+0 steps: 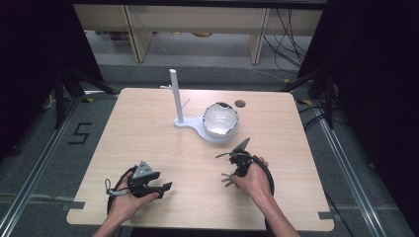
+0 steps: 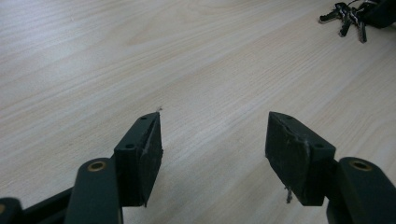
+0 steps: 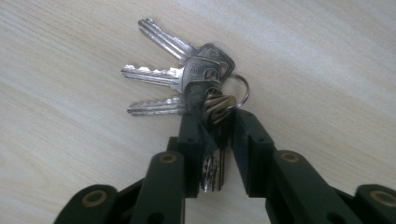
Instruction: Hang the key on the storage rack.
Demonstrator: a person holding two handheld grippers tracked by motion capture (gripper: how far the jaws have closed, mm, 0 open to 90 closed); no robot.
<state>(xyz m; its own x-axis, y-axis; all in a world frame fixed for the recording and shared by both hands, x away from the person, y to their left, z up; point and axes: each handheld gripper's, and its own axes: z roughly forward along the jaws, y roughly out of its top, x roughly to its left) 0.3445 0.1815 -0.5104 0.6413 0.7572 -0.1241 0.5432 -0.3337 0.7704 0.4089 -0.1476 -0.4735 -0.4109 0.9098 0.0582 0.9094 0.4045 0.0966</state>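
While both hands rest low on the wooden table (image 1: 148, 133) | right gripper (image 3: 215, 122) jaws pinched on a bunch of keys (image 3: 187, 79), blades fanned over the wood, nearer the person than the white stand (image 1: 177, 98) with its round silver-white dish (image 1: 221, 119) | left gripper (image 2: 212, 140) jaws spread apart, empty, well left of that stand.

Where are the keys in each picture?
High view: the keys fan out low and right of the middle, at the right gripper in the person's right hand.
Left gripper view: the keys sit small in the top right corner, far beyond the open left gripper.
Right gripper view: the keys are in the middle, pinched by the right gripper.
Shared landmark: the pale wooden table.
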